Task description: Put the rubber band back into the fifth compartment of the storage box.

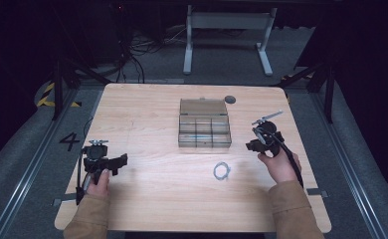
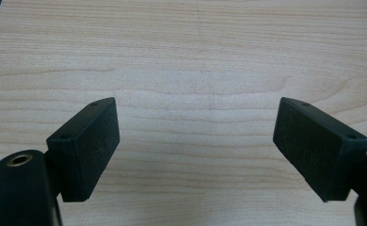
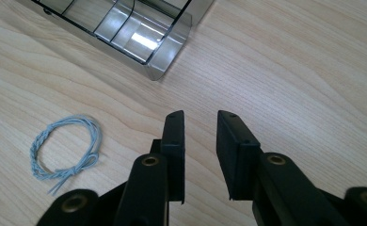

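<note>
Wood-grain tabletop, high view: the table (image 1: 147, 199) bears a clear plastic compartment box (image 1: 204, 124) near its middle, lid up; a small coil of pale blue-grey cord (image 1: 222, 171) lies apart from the box, nearer the person; a dark round disc (image 1: 230, 99) sits just beyond the box's far right corner.
Left gripper, high view: the left gripper (image 1: 120, 162) is low at the table's left, well apart from cord and box.
Right gripper, high view: the right gripper (image 1: 250, 145) is held just right of the box, with the cord near it on the person's side.
Left gripper view: its two pads stand wide apart over bare wood, nothing between them.
Right gripper view: the right gripper (image 3: 200, 141) has its pads a narrow gap apart, holding nothing; the cord coil (image 3: 64, 148), tied in a loose ring, lies to the left of the jaws, not touching; a corner of the box (image 3: 165, 61) is beyond.
Step in hand: likely the approach, before any pickup of the cord.
Next move: probably swinging the right jaws over the coil, lowering, and pinching one side of the ring; the thin strands lie flat, so the pads need to reach the wood.
</note>
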`<state>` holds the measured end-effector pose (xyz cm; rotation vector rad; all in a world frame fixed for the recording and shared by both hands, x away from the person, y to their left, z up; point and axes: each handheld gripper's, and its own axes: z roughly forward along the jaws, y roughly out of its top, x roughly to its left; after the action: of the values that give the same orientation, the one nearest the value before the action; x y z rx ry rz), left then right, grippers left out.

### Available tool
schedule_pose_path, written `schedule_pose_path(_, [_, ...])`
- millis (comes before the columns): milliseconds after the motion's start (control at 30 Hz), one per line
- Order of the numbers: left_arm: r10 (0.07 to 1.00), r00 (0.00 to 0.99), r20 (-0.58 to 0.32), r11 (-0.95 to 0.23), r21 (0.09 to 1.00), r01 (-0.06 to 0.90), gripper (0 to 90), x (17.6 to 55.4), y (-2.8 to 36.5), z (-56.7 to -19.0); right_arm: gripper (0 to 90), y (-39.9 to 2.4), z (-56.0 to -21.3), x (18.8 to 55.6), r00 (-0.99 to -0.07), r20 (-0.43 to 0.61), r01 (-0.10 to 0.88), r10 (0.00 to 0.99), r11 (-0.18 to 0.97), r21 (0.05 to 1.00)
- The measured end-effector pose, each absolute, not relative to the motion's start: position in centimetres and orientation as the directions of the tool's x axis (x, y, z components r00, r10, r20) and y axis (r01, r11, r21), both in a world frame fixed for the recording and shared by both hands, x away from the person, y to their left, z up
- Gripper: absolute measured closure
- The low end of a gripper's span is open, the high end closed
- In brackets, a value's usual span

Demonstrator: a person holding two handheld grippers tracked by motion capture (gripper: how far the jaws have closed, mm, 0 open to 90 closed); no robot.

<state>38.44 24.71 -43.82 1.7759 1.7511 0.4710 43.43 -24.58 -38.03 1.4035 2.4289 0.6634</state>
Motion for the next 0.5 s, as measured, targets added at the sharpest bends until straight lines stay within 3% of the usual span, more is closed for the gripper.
schedule_pose_path(500, [0.987,0.061,-0.15,0.05,0.64,0.767,15.8,38.31,24.77,-43.64,64.6,-24.07,-37.52,42.86,-0.495,0.071,0.764,0.866,0.395,0.51])
